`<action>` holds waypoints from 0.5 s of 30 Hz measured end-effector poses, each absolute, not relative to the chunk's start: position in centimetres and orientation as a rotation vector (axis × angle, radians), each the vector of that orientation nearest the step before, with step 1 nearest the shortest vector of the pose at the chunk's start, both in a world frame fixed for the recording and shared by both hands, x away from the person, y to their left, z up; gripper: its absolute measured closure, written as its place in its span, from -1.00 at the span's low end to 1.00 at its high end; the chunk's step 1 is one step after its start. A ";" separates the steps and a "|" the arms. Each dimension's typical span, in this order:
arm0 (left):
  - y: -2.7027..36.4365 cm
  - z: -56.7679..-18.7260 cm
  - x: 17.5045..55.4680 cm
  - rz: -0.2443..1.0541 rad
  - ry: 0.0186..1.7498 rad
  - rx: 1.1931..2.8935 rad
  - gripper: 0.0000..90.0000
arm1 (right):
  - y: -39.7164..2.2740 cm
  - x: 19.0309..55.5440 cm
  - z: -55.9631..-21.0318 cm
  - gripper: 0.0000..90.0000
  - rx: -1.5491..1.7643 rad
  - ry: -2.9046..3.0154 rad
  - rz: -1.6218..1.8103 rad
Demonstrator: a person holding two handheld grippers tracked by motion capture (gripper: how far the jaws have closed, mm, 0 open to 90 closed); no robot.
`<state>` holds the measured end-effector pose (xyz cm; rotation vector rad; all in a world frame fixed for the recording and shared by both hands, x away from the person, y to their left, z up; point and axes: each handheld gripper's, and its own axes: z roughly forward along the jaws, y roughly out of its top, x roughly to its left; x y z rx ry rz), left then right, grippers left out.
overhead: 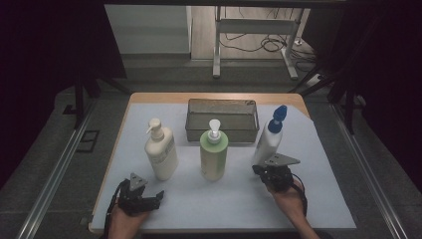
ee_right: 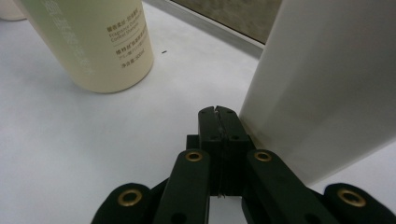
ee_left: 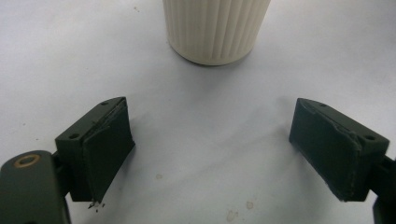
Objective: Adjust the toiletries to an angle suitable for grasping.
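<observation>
The white bottle with a blue cap (overhead: 270,137) stands near the tabletop's right edge, the right gripper (ee_right: 219,112) beside its base, jaws pressed together, holding nothing. Near the front-left corner, the left gripper (ee_left: 210,149) gapes wide and empty before the cream pump bottle (ee_left: 217,28).

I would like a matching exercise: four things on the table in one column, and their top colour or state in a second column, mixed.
Things:
1. cream bottle
2. green bottle
3. white bottle
4. metal basket

Descriptions:
A. blue cap
B. empty, behind the bottles
C. cream pump, farthest left
D. white pump, in the middle

Pairs: 1-C, 2-D, 3-A, 4-B
</observation>
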<state>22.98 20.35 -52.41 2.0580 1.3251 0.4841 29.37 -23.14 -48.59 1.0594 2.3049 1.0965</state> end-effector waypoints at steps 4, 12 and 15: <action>20.3 -52.4 23.0 0.485 1.325 2.058 -0.72 | -23.3 29.2 -48.6 0.99 1.045 2.299 1.070; 20.3 -52.4 23.0 0.485 1.325 2.058 -0.72 | -24.7 29.0 -48.5 0.99 1.066 2.306 1.077; 20.3 -52.4 23.0 0.485 1.325 2.058 -0.72 | -25.1 28.9 -48.5 0.99 1.065 2.305 1.073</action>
